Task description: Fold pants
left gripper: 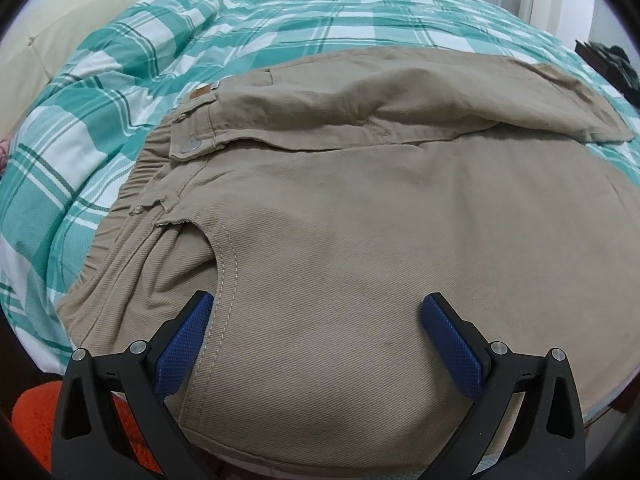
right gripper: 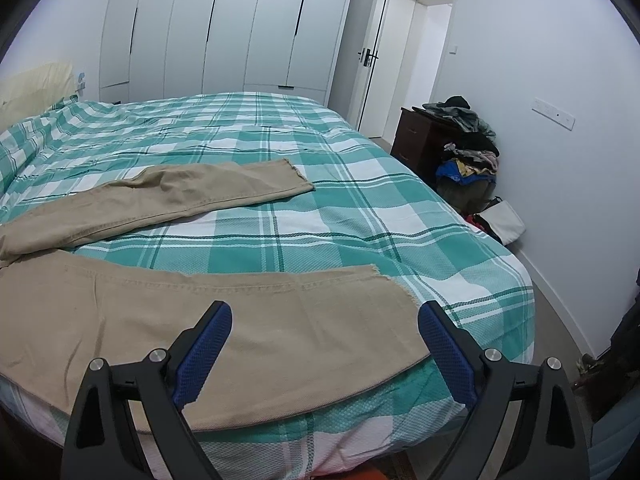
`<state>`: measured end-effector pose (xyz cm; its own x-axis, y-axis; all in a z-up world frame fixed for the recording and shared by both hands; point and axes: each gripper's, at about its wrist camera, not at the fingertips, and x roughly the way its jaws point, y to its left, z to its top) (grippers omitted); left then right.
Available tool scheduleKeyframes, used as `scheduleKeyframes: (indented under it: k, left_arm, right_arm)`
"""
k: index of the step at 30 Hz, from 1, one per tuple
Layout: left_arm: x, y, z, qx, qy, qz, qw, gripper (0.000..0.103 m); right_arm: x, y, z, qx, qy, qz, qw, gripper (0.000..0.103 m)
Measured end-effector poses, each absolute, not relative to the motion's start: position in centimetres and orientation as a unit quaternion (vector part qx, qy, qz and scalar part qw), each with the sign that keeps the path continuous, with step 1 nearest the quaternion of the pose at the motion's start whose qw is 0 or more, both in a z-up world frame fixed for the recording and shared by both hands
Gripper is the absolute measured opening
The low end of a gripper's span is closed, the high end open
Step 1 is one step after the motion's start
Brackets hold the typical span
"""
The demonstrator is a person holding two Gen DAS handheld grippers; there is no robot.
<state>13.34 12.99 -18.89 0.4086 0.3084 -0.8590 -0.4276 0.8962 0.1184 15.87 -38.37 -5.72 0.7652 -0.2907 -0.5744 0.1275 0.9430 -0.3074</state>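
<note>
Beige pants [left gripper: 360,208] lie spread on the bed, front side up, waistband and metal button [left gripper: 192,145] toward the left. My left gripper [left gripper: 316,308] is open, hovering over the hip area by the pocket seam, holding nothing. In the right wrist view the two legs [right gripper: 240,320] lie apart in a V, the far leg [right gripper: 180,196] angled away. My right gripper [right gripper: 325,318] is open above the near leg close to its frayed hem [right gripper: 394,280], empty.
The bed has a teal and white plaid cover [right gripper: 320,220]. A cream headboard [left gripper: 60,20] is at left. White wardrobes [right gripper: 220,28] stand behind. A dark dresser [right gripper: 420,140] and a clothes pile [right gripper: 472,152] stand right of the bed. An orange item [left gripper: 36,412] is below the bed edge.
</note>
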Motion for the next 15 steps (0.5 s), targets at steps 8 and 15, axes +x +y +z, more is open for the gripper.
scheduleKeyframes:
  k: [8, 15]
  left_arm:
    - [13.3, 13.0, -19.0, -0.060, 0.499, 0.218, 0.837, 0.103]
    - [13.0, 13.6, -15.6, -0.093, 0.503, 0.198, 0.836, 0.102]
  right_arm:
    - [16.2, -38.2, -6.0, -0.130, 0.332, -0.111, 0.928, 0.094]
    - [16.9, -37.2, -6.5, -0.152, 0.353, -0.101, 0.918, 0.094]
